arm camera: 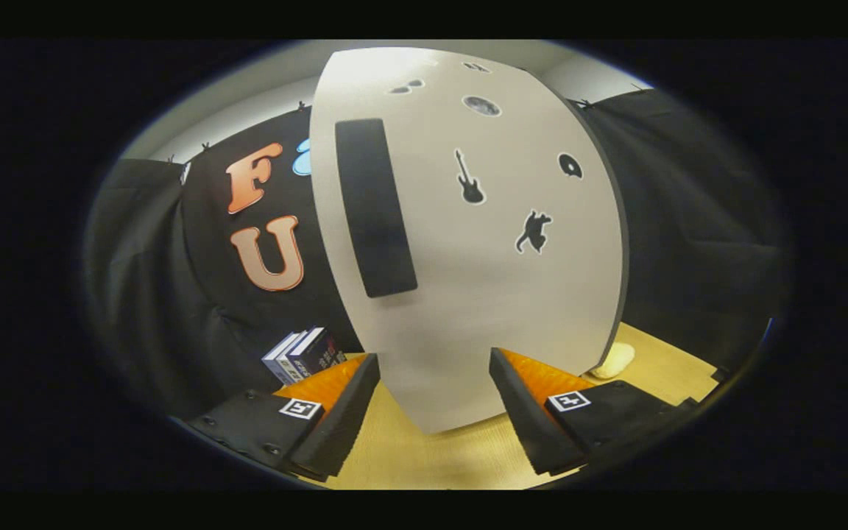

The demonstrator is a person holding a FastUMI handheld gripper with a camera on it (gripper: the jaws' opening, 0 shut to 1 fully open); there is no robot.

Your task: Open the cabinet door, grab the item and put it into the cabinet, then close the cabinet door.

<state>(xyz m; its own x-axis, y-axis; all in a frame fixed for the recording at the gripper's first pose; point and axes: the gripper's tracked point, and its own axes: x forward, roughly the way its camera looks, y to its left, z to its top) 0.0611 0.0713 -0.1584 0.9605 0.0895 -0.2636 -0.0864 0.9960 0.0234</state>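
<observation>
A white cabinet stands close ahead, its door face toward me and seemingly closed. A long dark handle runs down the door's left side, and small dark stickers dot the face. My gripper is open, its fingers spread wide just short of the door's lower part, with nothing between them. A pale, rounded item lies on the tan tabletop, beyond the right finger and partly hidden by the cabinet's right edge.
A few books lie to the left of the cabinet, just beyond the left finger. Black cloth walls close in the booth on both sides and behind the cabinet.
</observation>
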